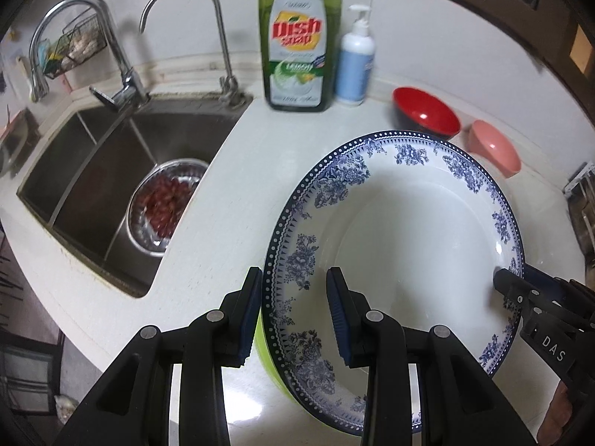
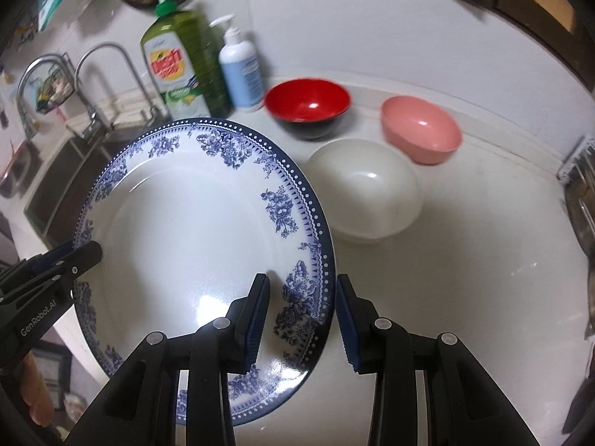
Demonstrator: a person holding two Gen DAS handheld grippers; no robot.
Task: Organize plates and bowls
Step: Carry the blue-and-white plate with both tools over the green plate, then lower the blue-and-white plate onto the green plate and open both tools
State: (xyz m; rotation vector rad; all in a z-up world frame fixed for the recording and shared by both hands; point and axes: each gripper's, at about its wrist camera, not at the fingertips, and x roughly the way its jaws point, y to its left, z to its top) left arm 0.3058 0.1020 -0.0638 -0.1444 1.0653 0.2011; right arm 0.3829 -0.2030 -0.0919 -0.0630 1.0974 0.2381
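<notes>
A large white plate with a blue floral rim [image 1: 409, 245] lies on top of a lime-green dish [image 1: 266, 353] on the white counter. My left gripper [image 1: 293, 319] is open, its jaws straddling the plate's left rim. My right gripper [image 2: 303, 319] is open, its jaws straddling the plate's [image 2: 193, 230] right rim; it also shows in the left wrist view [image 1: 520, 290]. A red bowl [image 2: 308, 106], a pink bowl [image 2: 420, 130] and a white bowl [image 2: 366, 193] stand on the counter beyond the plate.
A steel sink [image 1: 100, 171] at the left holds a metal colander of red beans [image 1: 163, 204], with two faucets [image 1: 122, 74] behind. A green dish soap bottle [image 1: 297, 44] and a white pump bottle [image 1: 355, 63] stand at the back wall. A metal rack [image 2: 584, 193] is at the right edge.
</notes>
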